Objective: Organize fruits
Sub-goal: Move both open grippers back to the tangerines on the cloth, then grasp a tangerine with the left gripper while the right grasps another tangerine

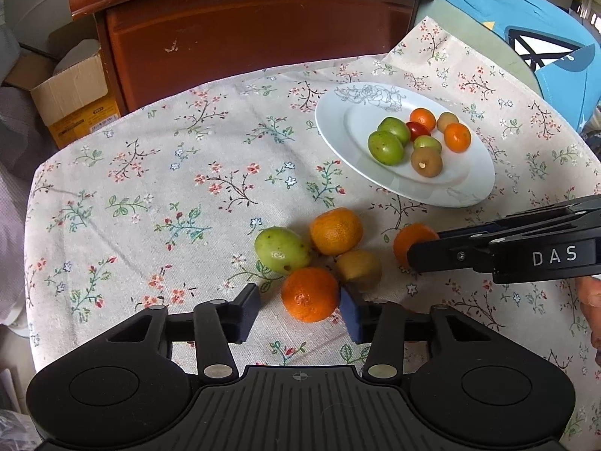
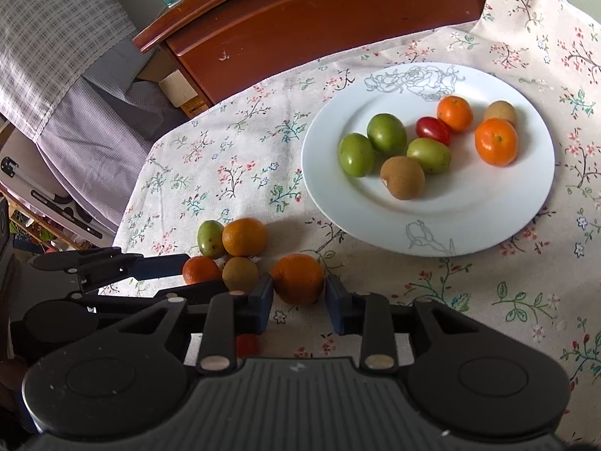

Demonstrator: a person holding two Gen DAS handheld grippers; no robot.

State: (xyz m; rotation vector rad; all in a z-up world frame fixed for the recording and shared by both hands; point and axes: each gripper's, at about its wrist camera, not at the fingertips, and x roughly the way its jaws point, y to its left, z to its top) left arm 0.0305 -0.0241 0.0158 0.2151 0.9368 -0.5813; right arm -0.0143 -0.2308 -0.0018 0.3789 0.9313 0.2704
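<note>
A white plate point(image 1: 338, 120) point(image 2: 469, 206) holds several fruits: green ones, small oranges, kiwis and a red tomato. On the cloth lie a green fruit point(image 1: 280, 248), an orange point(image 1: 335, 230), a kiwi point(image 1: 358, 267) and two more oranges. My left gripper point(image 1: 300, 314) is open around the near orange point(image 1: 310, 293); its right pad also touches the kiwi. My right gripper point(image 2: 299, 302) is open with another orange point(image 2: 298, 277) point(image 1: 411, 242) between its fingertips, not clamped.
The table wears a floral cloth point(image 1: 169, 188). A brown wooden cabinet point(image 1: 244, 37) stands behind it, a cardboard box point(image 1: 71, 94) at the left. A small red object point(image 2: 246, 345) lies under my right gripper.
</note>
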